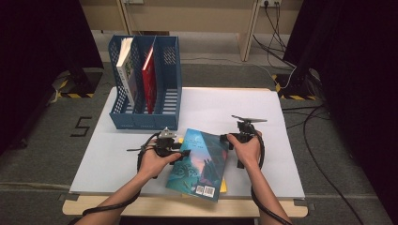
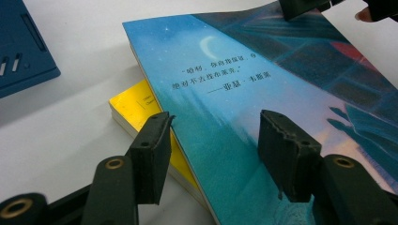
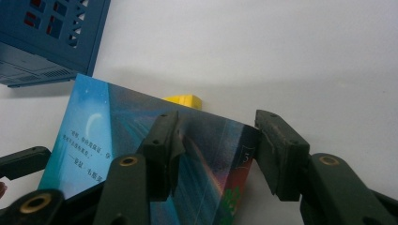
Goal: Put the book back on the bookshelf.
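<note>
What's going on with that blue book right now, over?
Left gripper and right gripper each open astride an edge of the blue book. Book lies on a yellow book. Blue rack well clear.

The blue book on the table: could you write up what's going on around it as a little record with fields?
Blue book: lies cover up near the table's front edge, on top of a yellow book
Left gripper: jaws straddle the blue book's edge, one over the cover, one beside it
Right gripper: jaws open astride the opposite corner and spine
File rack: blue, three slots, at the table's back left
Rack contents: white book in the left slot, red book in the middle slot
Table: white top
</note>
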`<act>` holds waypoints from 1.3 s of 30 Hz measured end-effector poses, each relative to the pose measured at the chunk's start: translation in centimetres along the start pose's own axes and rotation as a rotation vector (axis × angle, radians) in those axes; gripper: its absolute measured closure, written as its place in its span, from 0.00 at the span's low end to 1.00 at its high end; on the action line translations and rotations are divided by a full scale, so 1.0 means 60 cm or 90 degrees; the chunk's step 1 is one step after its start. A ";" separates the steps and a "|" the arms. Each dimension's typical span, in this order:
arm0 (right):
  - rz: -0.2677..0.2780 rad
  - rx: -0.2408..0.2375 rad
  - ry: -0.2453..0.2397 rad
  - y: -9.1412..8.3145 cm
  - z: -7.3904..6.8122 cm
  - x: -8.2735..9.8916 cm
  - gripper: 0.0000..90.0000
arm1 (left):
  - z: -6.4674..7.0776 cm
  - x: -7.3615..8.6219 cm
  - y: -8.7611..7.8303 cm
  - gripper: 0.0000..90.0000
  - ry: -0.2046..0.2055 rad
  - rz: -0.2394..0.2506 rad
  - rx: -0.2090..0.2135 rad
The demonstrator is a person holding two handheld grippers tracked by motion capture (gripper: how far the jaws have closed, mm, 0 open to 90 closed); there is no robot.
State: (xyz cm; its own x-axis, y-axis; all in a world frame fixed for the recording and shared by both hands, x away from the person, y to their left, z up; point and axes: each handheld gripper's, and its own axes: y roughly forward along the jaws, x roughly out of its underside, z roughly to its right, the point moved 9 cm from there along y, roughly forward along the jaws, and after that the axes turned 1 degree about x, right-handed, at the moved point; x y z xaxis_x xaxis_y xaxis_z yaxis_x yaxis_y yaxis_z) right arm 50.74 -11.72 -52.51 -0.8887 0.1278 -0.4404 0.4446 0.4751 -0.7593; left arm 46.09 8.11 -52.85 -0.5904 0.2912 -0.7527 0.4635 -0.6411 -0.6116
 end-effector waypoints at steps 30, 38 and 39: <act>-0.041 -0.068 0.041 0.003 -0.011 0.010 0.62 | 0.000 0.001 -0.002 0.49 -0.003 0.003 -0.004; -0.027 -0.083 0.024 -0.023 -0.034 -0.003 0.74 | -0.004 0.003 -0.005 0.49 -0.006 0.003 -0.010; -0.029 -0.082 0.028 -0.023 -0.035 -0.003 0.74 | -0.004 0.002 -0.005 0.49 -0.005 0.003 -0.011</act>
State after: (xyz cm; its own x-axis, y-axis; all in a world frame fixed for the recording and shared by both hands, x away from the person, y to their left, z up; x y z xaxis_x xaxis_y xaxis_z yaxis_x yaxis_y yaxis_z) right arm 50.06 -10.57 -50.35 -0.9128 0.1402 -0.3836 0.3883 0.5891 -0.7087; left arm 46.02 8.49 -52.84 -0.5930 0.2832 -0.7537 0.4775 -0.6301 -0.6124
